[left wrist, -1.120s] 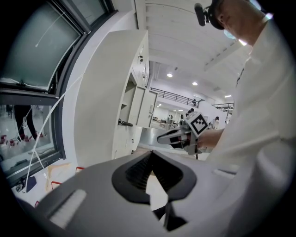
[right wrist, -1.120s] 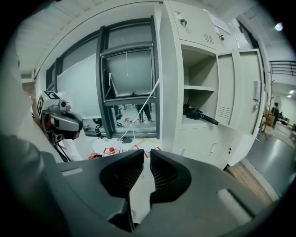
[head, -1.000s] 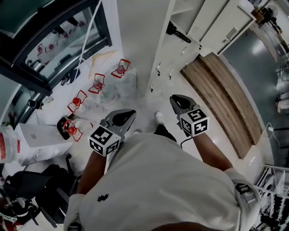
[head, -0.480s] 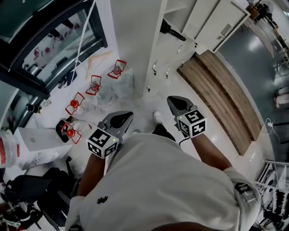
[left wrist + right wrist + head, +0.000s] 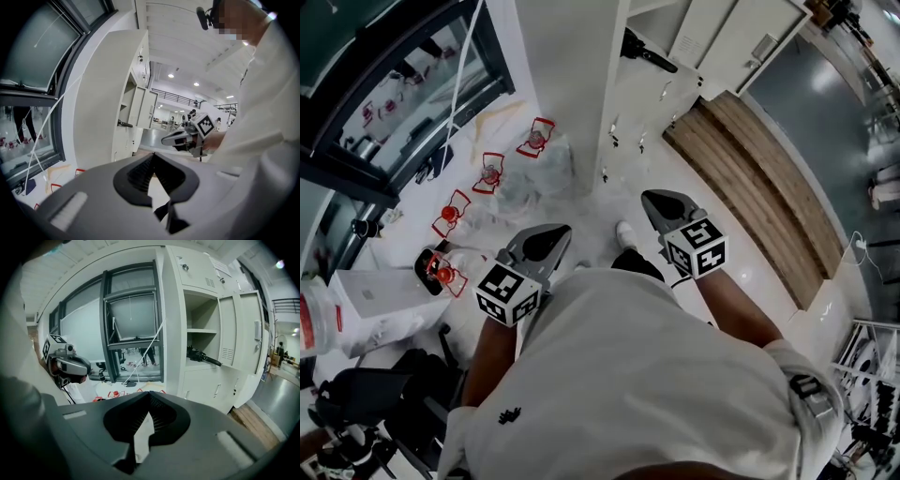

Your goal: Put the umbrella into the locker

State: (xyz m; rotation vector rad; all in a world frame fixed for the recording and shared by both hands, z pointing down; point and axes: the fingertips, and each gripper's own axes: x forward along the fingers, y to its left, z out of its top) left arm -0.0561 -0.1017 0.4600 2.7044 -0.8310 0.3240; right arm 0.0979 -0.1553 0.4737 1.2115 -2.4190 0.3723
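The black umbrella [image 5: 642, 52] lies in an open compartment of the white locker [image 5: 649, 105], its handle sticking out past the front edge. It also shows in the right gripper view as the umbrella [image 5: 202, 356] on the lower shelf, beside the open door [image 5: 241, 329]. My left gripper [image 5: 561, 230] and right gripper [image 5: 650, 198] hang side by side in front of my chest, well short of the locker. Both are shut with nothing between the jaws. In the left gripper view the umbrella [image 5: 124, 124] is small and far off.
Several red wire holders [image 5: 490, 173] and clear plastic bags [image 5: 530, 183] lie on the floor by the window [image 5: 384, 84]. A wooden strip [image 5: 759, 178] runs along the right. A white box [image 5: 375, 295] and a black bag [image 5: 366, 394] sit at my left.
Both hands stay almost where they were. The head view has drifted a little, so the locker and floor clutter sit slightly higher and further left. The umbrella has not moved.
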